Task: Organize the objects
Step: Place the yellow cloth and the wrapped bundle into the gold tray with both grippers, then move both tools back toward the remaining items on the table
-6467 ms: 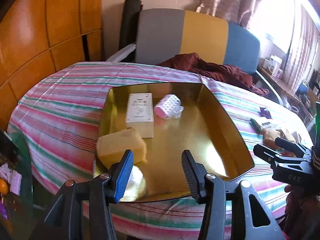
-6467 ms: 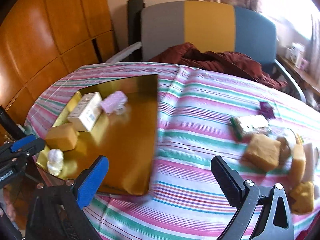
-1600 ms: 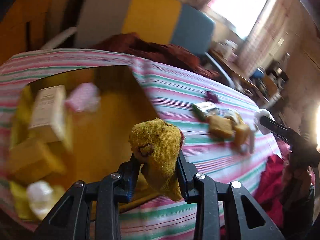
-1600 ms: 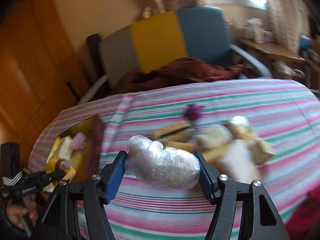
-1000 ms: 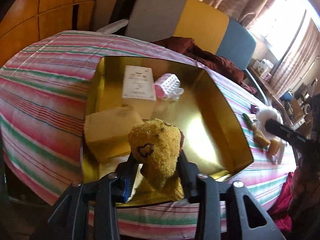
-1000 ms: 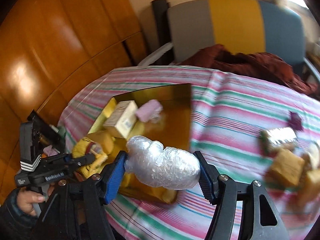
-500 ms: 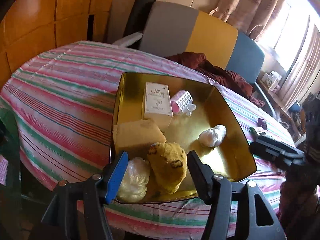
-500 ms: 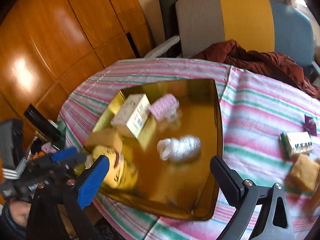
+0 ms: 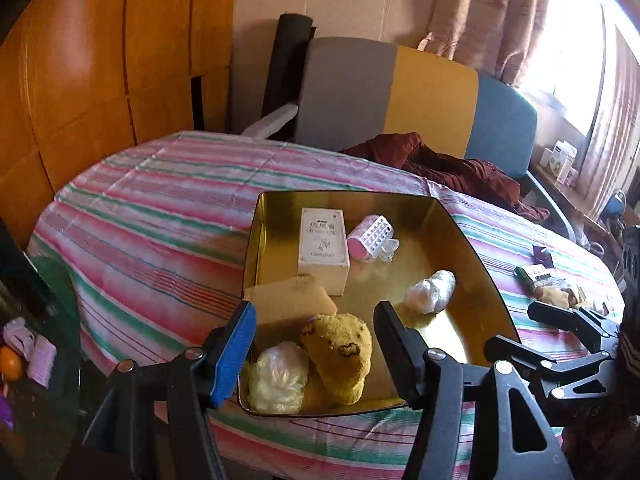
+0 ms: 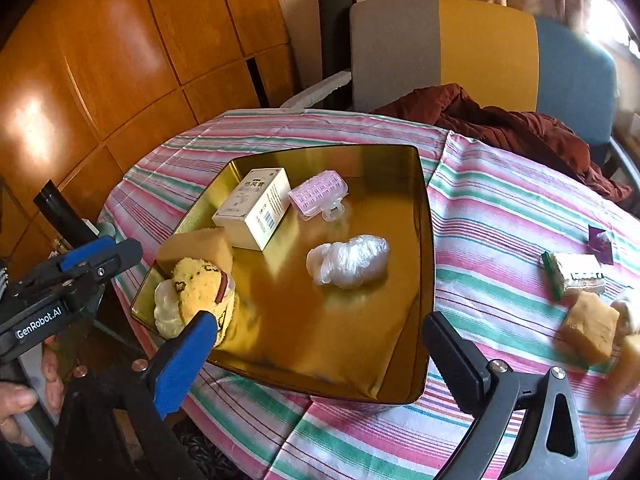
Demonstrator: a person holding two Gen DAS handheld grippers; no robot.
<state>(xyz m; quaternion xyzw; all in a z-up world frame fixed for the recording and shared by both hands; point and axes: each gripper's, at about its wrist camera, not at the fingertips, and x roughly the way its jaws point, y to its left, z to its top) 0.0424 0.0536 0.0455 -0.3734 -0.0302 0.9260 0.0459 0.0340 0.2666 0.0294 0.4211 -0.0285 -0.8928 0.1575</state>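
A gold tray (image 9: 476, 264) (image 10: 424, 208) lies on the striped table. In it are a white box (image 9: 323, 242) (image 10: 256, 206), a pink hair roller (image 9: 370, 237) (image 10: 318, 194), a yellow sponge (image 9: 290, 306) (image 10: 200, 246), a yellow plush toy (image 9: 340, 354) (image 10: 202, 286), a pale bag (image 9: 278, 378) and a clear plastic-wrapped bundle (image 9: 430, 292) (image 10: 348, 260). My left gripper (image 9: 316, 354) is open and empty above the tray's near edge. My right gripper (image 10: 320, 352) is open and empty over the tray's near corner.
Loose things lie on the cloth to the right: a green-edged packet (image 10: 576, 270), a yellow sponge block (image 10: 588, 326), a purple wrapper (image 10: 600, 240). A multicoloured chair (image 9: 400, 100) with a dark red cloth (image 10: 500, 120) stands behind the table. Wood panels are at the left.
Both grippers have opened and pulled back since a second ago. The plush toy and the wrapped bundle now lie in the tray.
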